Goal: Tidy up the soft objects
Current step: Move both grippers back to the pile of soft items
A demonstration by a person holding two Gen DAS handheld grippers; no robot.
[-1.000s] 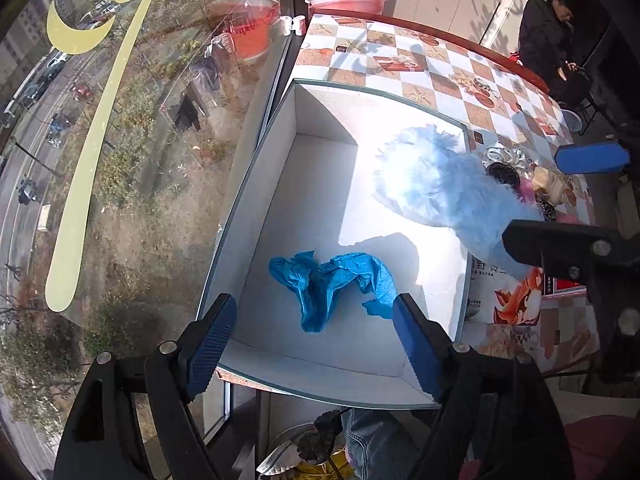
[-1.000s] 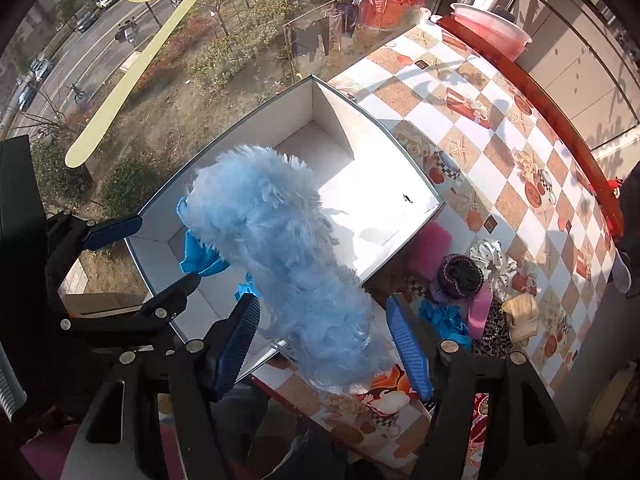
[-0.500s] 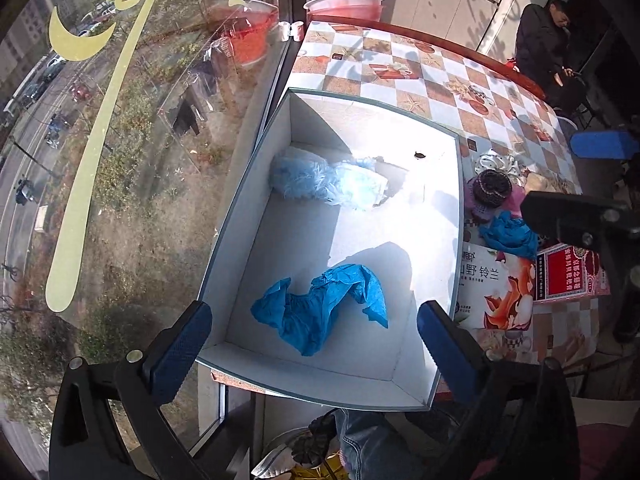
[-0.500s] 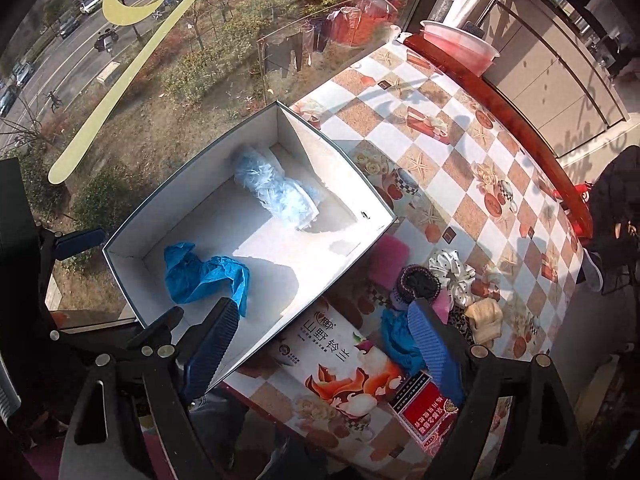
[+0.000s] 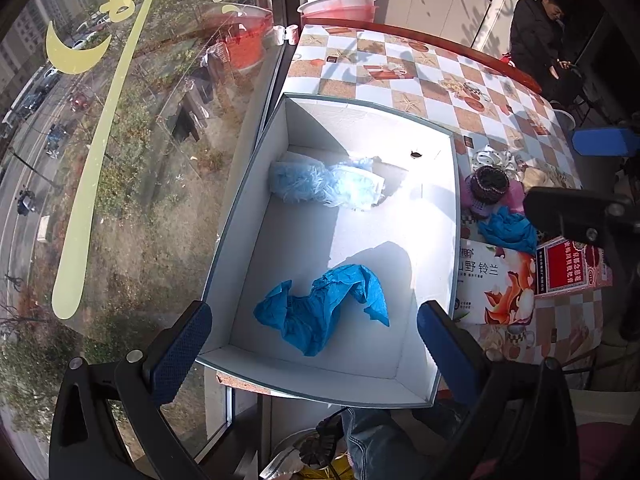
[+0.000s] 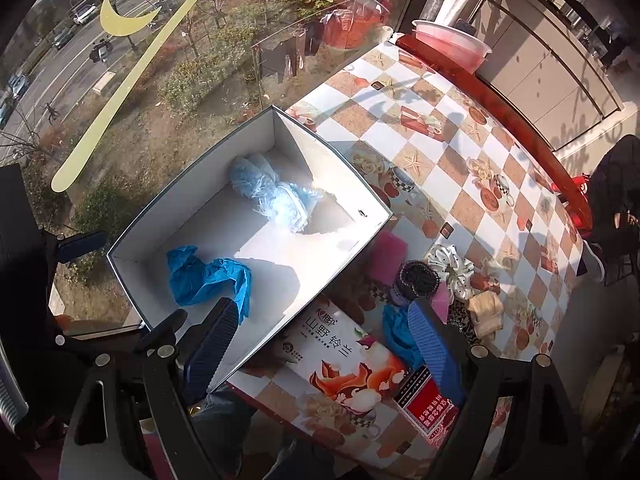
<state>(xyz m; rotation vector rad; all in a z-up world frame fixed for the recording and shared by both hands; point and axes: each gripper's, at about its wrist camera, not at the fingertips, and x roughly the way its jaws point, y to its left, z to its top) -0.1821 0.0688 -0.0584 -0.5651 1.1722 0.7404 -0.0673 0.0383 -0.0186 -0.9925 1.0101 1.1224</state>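
Note:
A white open box (image 5: 256, 184) (image 6: 344, 168) stands on the checkered table by the window. Inside lie a fluffy light-blue duster-like piece (image 5: 326, 186) (image 6: 274, 196) at the far end and a crumpled blue cloth (image 5: 324, 308) (image 6: 206, 280) near the front. My left gripper (image 5: 314, 340) is open and empty, high above the box's near edge. My right gripper (image 6: 322, 344) is open and empty, above the box's near right corner. Another blue cloth (image 5: 508, 230) (image 6: 398, 334), a dark scrunchie (image 5: 488, 184) (image 6: 418, 278), a pink piece (image 6: 388, 256) and a white scrunchie (image 6: 450, 264) lie on the table right of the box.
A printed carton (image 6: 352, 372) (image 5: 496, 284) and a red packet (image 5: 572, 266) (image 6: 428, 406) lie by the box's right side. Red basins (image 6: 450, 44) (image 5: 340, 4) stand at the table's far end. A window runs along the left. A seated person (image 5: 540, 36) is at the far right.
The right gripper let go of the fluffy light-blue piece, which now lies in the far end of the box. Both grippers have drawn back and up, jaws wider.

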